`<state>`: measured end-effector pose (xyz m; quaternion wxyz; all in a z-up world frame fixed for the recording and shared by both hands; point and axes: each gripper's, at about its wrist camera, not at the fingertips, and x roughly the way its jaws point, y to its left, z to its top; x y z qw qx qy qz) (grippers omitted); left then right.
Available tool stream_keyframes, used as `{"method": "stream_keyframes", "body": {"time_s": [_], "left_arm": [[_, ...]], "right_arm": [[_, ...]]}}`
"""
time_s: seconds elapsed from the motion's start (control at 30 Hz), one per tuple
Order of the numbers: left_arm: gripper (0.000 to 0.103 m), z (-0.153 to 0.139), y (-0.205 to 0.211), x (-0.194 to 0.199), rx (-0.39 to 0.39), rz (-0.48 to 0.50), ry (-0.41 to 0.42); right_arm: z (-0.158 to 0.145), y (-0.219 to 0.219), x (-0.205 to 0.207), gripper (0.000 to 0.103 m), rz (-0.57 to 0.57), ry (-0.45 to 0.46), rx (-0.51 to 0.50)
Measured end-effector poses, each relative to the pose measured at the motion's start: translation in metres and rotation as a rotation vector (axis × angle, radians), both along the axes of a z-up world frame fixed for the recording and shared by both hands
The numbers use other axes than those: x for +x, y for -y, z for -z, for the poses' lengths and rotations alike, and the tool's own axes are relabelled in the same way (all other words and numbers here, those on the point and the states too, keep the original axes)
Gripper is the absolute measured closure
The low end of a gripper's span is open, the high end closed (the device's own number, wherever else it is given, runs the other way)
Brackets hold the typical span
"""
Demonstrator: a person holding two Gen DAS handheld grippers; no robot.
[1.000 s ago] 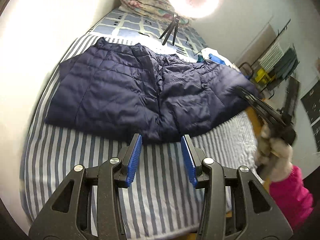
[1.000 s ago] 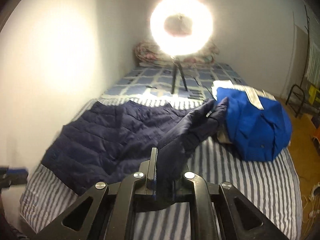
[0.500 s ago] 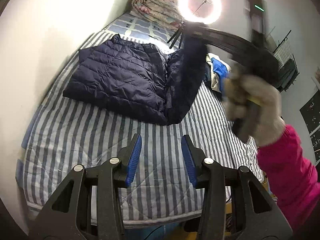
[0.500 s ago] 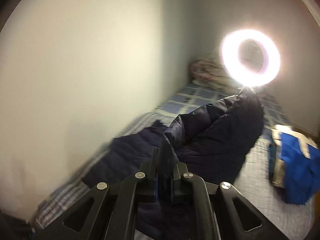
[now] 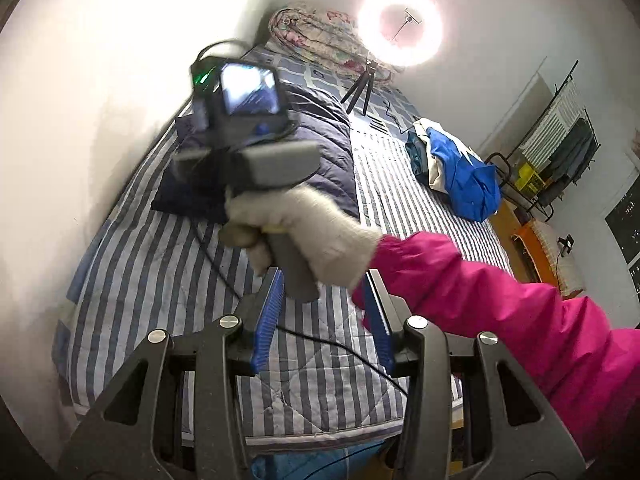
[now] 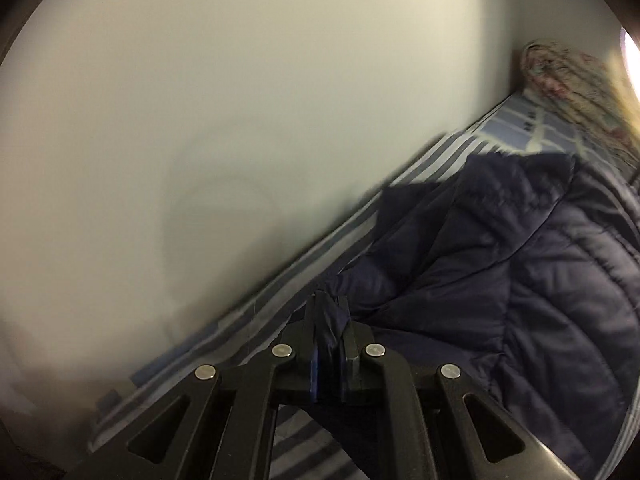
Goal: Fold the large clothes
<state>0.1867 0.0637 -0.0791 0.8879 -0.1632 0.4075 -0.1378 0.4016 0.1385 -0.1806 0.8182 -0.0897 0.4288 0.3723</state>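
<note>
Right hand-held gripper (image 6: 329,316) is clamped on a fold of the dark navy quilted puffer jacket (image 6: 500,280) over the striped bed (image 5: 168,264); left hand-held gripper (image 5: 320,320) stands apart, empty.

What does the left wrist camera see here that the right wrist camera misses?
Only the left wrist view shows the open, empty left gripper, the gloved hand with its pink sleeve, the ring light and the blue clothes. Only the right wrist view shows the right gripper shut on a fold of the jacket. Both show that jacket, the striped bed and the wall.
</note>
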Motion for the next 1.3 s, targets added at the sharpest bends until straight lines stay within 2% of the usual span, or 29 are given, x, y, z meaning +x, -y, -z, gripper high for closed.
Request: {"method": "stream_keyframes", "body": {"time_s": [0.2,0.3,0.33,0.37,0.43,0.57,0.63,0.73,0.8,0.9,0.93,1.0,1.13,1.23,1.3], "left_arm": [[0.061,-0.001,0.002,0.000,0.004,0.005,0.015],[0.061,-0.005,0.004,-0.003,0.007,0.007,0.032],[0.061,-0.006,0.004,-0.005,0.006,0.008,0.036],[0.061,-0.007,0.004,-0.005,0.005,0.007,0.042],[0.061,-0.007,0.003,-0.005,0.006,0.005,0.047],[0.061,-0.006,0.002,-0.005,0.007,-0.001,0.046],[0.061,-0.005,0.000,-0.003,0.023,-0.017,0.041],[0.060,0.001,-0.007,0.008,0.021,-0.041,-0.006],[0.059,0.004,-0.012,0.022,0.036,-0.066,-0.044],[0.049,0.006,-0.020,0.048,0.058,-0.080,-0.081],[0.045,0.006,-0.022,0.062,0.080,-0.081,-0.088],[0.045,0.005,-0.025,0.090,0.155,-0.108,-0.074],[0.038,0.018,-0.029,0.148,0.306,-0.142,-0.048],[0.038,0.044,-0.044,0.187,0.313,-0.191,-0.098],[0.038,0.065,-0.052,0.206,0.359,-0.222,-0.132]], "right_arm": [[0.008,0.006,0.014,0.097,-0.035,-0.075,0.060],[-0.001,0.019,0.015,0.080,-0.070,-0.149,0.160],[-0.006,0.027,0.014,0.066,-0.086,-0.185,0.208],[-0.013,0.038,0.012,0.061,-0.092,-0.204,0.258],[-0.029,0.056,0.008,0.058,-0.088,-0.200,0.313],[-0.050,0.106,0.002,0.057,0.004,-0.164,0.342],[-0.052,0.143,-0.002,0.055,0.099,-0.130,0.309],[-0.045,0.198,-0.012,0.039,0.227,-0.085,0.263],[-0.033,0.228,-0.017,0.037,0.290,-0.103,0.241],[-0.013,0.263,-0.015,0.034,0.377,-0.169,0.244],[-0.008,0.272,-0.013,0.033,0.404,-0.188,0.254],[-0.002,0.286,-0.008,0.032,0.439,-0.221,0.279],[0.006,0.293,-0.005,0.028,0.453,-0.239,0.275],[0.012,0.290,-0.009,0.025,0.428,-0.257,0.258],[0.018,0.288,-0.011,0.020,0.410,-0.276,0.260]]}}
